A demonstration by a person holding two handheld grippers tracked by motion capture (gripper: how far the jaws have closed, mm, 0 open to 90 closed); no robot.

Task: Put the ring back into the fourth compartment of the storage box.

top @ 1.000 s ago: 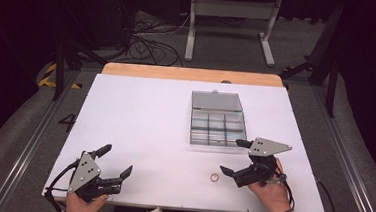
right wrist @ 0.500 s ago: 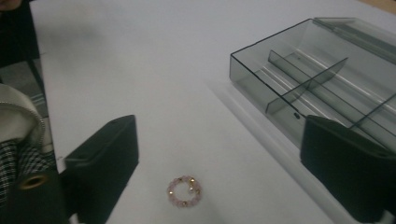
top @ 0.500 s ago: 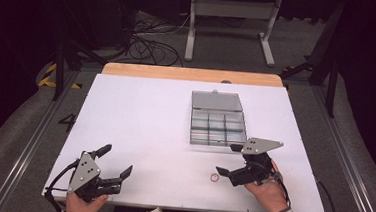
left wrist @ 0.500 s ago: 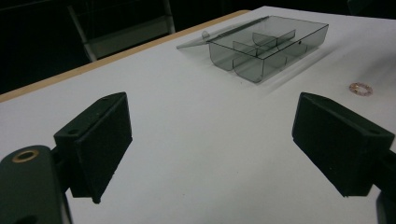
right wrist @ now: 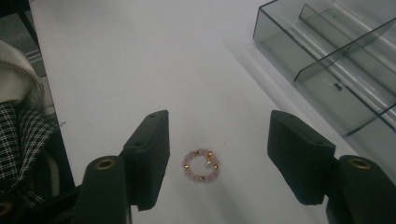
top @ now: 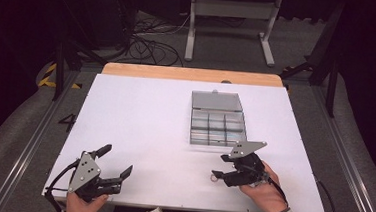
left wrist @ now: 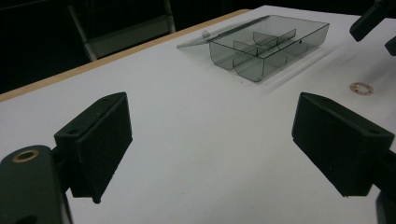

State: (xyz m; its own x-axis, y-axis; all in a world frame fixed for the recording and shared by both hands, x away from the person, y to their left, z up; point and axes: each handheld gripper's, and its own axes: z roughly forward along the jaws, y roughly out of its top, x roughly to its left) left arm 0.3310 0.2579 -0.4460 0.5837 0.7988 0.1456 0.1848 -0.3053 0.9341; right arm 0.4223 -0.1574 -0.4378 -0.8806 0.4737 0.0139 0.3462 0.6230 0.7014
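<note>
A small pink beaded ring [right wrist: 201,165] lies flat on the white table [top: 145,118], near its front right. My right gripper [right wrist: 217,156] hangs low over it with a jaw on either side; its jaws have just been closing, and the pads still stand clear of the ring. From above, the ring [top: 214,177] shows at the tips of the right gripper [top: 223,169]. A clear grey compartment box [top: 217,121] sits open behind it. My left gripper [top: 116,161] rests open at the front left with nothing between its jaws, and sees the ring [left wrist: 362,87] far off.
The box [right wrist: 336,60] has several empty compartments and its lid [top: 216,101] lies folded back flat. A wooden strip [top: 193,74] edges the table's far side. Cables and a metal stand [top: 229,18] sit on the floor beyond.
The right gripper has moved left and down to the ring, and its jaws have narrowed around it. The left gripper has not moved.
</note>
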